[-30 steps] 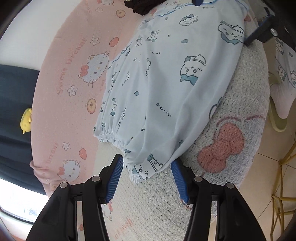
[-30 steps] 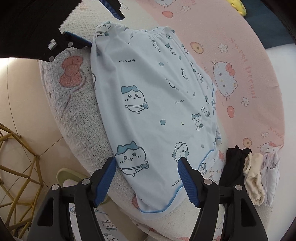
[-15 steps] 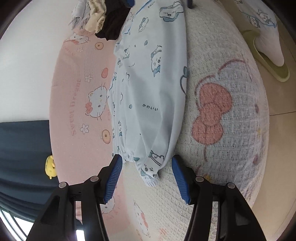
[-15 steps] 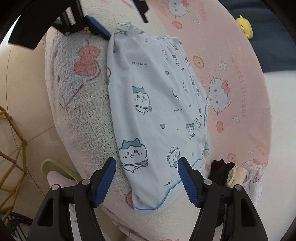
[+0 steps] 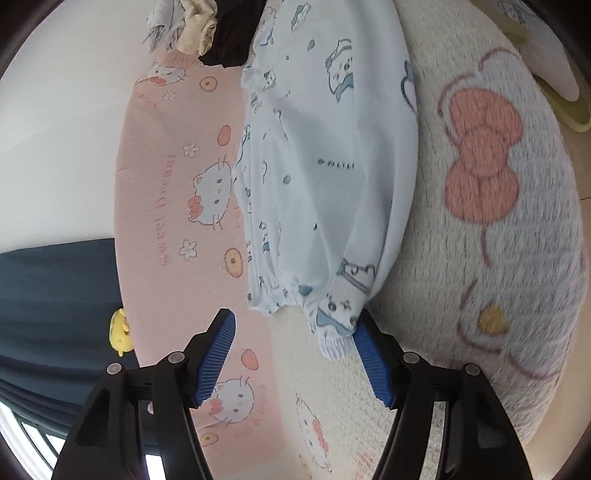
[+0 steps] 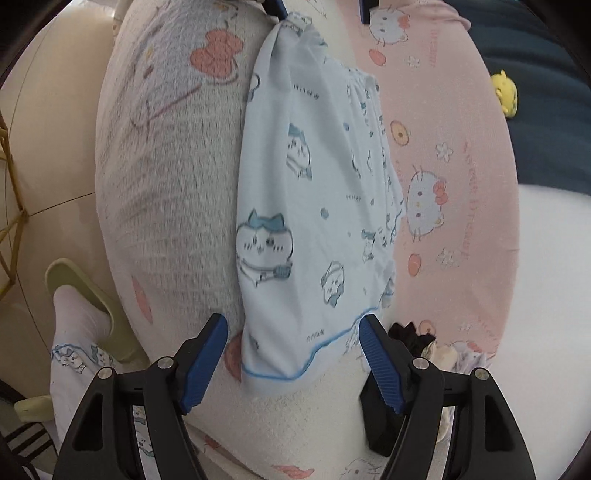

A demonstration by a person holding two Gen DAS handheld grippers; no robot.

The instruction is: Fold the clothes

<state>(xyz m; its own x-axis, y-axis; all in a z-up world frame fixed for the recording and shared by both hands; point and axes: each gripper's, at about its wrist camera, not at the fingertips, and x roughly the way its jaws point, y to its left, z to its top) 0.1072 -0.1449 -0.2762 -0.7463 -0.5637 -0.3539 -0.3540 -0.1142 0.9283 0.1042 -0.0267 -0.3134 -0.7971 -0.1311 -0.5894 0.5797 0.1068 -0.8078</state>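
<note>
A light blue garment (image 5: 325,177) printed with cartoon cats lies lengthwise on the bed. In the left wrist view its gathered cuff (image 5: 332,332) sits between the fingers of my left gripper (image 5: 295,325), close to the right pad. Those jaws are opening and the pads do not press the cloth. In the right wrist view the garment (image 6: 314,206) ends in a blue-trimmed hem (image 6: 291,369), which lies between the fingers of my right gripper (image 6: 293,321). Its jaws are also opening, clear of the cloth. The left gripper's blue fingertips (image 6: 275,5) show at the garment's far end.
A white knitted blanket (image 5: 480,258) and a pink cat-print sheet (image 5: 177,184) cover the bed. A pile of dark, beige and lilac clothes (image 5: 207,33) lies beside the garment's hem end. A yellow plush toy (image 6: 504,92) sits on dark bedding. A person's socked foot (image 6: 81,306) and a gold wire frame (image 6: 11,184) are on the floor.
Both grippers have rolled and sunk toward the garment's ends, and their jaws stand wider. The garment stays lying on the bed.
</note>
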